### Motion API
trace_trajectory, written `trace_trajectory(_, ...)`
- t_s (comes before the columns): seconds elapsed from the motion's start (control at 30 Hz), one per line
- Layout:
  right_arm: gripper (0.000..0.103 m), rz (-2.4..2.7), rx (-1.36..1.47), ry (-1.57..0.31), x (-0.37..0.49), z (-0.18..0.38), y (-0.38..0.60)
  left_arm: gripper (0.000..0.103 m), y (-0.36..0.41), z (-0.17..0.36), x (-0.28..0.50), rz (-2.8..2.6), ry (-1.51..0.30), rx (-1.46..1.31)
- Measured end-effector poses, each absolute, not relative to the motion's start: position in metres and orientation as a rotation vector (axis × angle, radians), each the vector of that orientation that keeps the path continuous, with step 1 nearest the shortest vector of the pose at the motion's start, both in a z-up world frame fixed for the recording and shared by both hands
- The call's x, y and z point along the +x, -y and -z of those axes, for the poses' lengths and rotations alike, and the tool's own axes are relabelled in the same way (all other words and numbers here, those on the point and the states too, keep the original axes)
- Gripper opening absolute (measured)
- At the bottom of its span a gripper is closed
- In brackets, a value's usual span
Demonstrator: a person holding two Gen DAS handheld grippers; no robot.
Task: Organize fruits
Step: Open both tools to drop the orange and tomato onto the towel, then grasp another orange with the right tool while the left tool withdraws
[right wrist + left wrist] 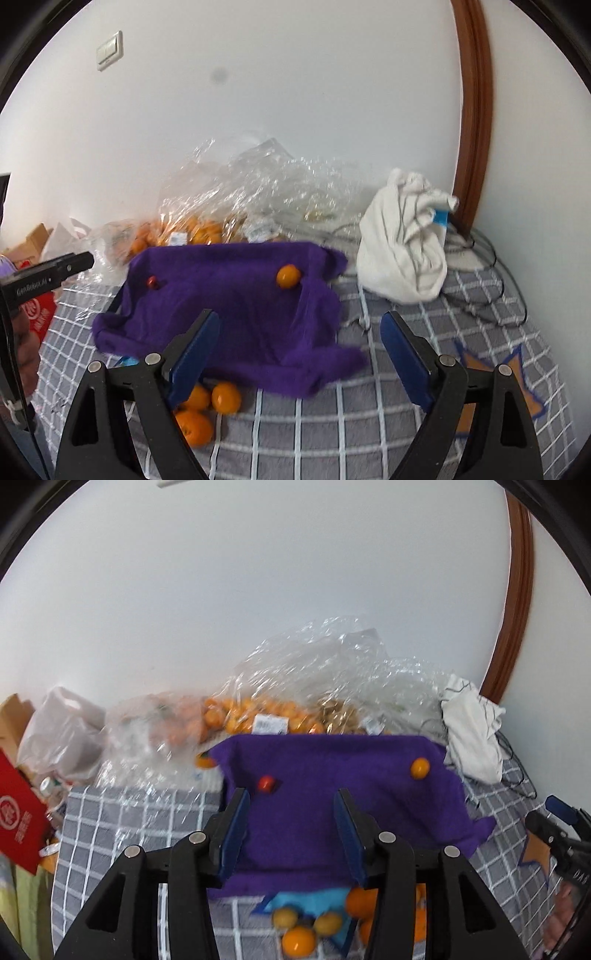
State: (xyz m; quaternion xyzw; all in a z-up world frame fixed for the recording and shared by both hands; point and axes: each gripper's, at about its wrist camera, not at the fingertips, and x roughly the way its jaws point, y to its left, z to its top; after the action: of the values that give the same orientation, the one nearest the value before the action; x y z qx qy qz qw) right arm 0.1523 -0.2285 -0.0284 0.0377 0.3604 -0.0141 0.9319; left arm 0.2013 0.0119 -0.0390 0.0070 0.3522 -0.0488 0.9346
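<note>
Small round orange fruit (288,276) on rumpled purple cloth (229,295).

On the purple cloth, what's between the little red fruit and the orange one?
Nothing but bare purple cloth between the red fruit and the orange fruit; both wrist views show it.

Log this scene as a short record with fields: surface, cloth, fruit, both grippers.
surface: grey checked cover
cloth: purple felt cloth spread on it
fruit on cloth: one small orange fruit, one small red fruit
loose fruit: orange citrus group at cloth's near edge
left gripper: open, empty
right gripper: open, empty
</note>
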Motion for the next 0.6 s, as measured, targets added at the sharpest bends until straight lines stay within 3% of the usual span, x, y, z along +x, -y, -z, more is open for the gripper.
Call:
trace_trajectory(0.47, 0.083, -0.037, 0.037, -0.719, 0.115, 0.074, 0.201, 0.045, -0.061, 0.079, 0.118, 0.046, -0.765, -0.017)
trace_trajectory(0.6, 0.075, -0.051, -0.002, -0.736, 0.115, 0.088, 0.19, 0.045, -0.077, 0.098, 0.111, 0.028, -0.802, -0.051)
